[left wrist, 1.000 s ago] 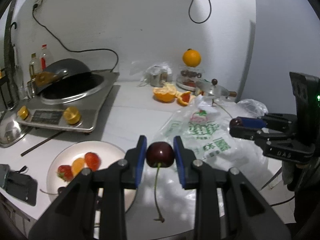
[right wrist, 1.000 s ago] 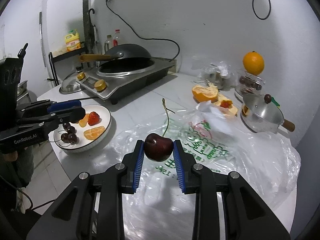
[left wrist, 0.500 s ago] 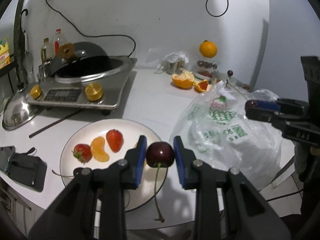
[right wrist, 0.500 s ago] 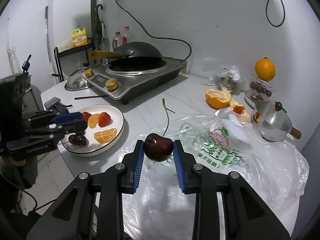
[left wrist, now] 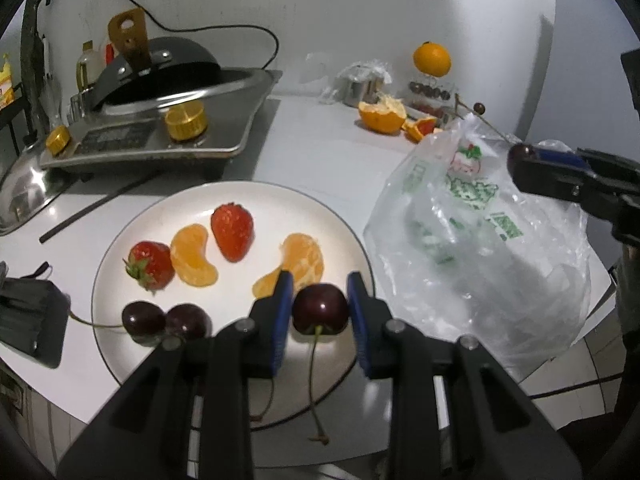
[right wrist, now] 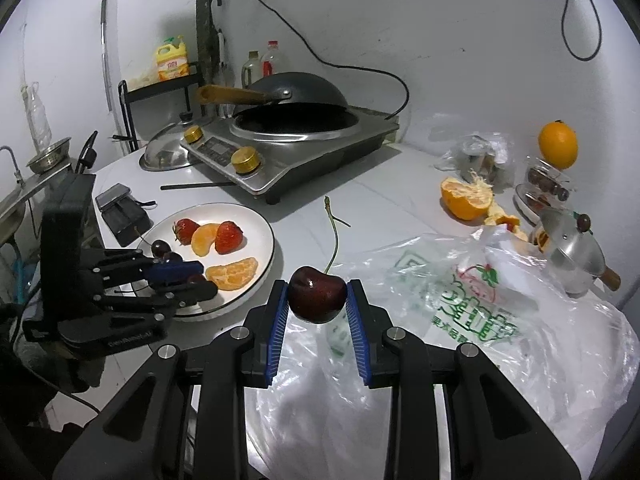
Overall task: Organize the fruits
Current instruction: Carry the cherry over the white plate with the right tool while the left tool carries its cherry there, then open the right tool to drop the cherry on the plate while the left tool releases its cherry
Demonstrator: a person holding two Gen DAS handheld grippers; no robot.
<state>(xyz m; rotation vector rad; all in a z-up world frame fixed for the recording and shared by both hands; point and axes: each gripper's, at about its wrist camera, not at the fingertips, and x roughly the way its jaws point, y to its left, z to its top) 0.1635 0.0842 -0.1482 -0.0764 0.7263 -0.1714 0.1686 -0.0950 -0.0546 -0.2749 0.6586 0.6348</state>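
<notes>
My left gripper (left wrist: 319, 300) is shut on a dark cherry (left wrist: 319, 314) whose stem hangs down, just above the near side of the white plate (left wrist: 312, 208). On the plate lie two strawberries (left wrist: 233, 231), two orange segments (left wrist: 194, 255) and two cherries (left wrist: 144, 317). My right gripper (right wrist: 317, 298) is shut on a second dark cherry (right wrist: 317, 294) with its stem pointing up, held over the clear plastic bag (right wrist: 460, 320). In the right wrist view the left gripper (right wrist: 192, 278) hovers low over the plate (right wrist: 256, 216).
An induction cooker with a wok (right wrist: 296, 136) stands behind the plate. A halved orange (right wrist: 466, 198), a whole orange (right wrist: 557, 144), a small pot (right wrist: 570, 248), a black case (right wrist: 124, 216) and a black stick (left wrist: 96, 208) lie around. The table edge runs just below the plate.
The left gripper has dropped and moved over the plate with its cherry, so the plate looks much nearer. The right gripper has shifted sideways over the bag, still holding its cherry.
</notes>
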